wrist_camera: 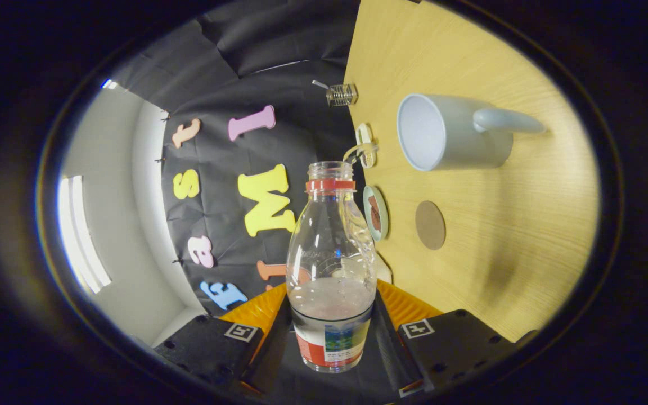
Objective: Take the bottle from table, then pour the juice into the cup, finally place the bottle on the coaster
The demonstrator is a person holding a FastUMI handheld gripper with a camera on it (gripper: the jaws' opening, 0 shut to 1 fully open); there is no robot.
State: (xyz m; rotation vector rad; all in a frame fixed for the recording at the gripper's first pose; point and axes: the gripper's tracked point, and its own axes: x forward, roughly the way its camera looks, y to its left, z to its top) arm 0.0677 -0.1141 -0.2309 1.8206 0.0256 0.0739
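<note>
The jaws are clamped on the bottle (331,264), which stands between them with its open mouth pointing ahead at 12 o'clock; the view is rolled sideways, so I judge the pour is beginning. The cup (450,133) lies at 2 o'clock, its mouth facing the bottle. The coaster (430,224) is at 3 o'clock on the counter (526,236), and a small plate (375,212) is just beside the bottle's neck.

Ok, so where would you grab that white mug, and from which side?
By the handle, coming from the side that faces the fingers: the mug stands upright on the table with its handle sticking out this way, and its wide body looks harder to span. The fingers are shut on the bottle now, so set that down first.
</note>
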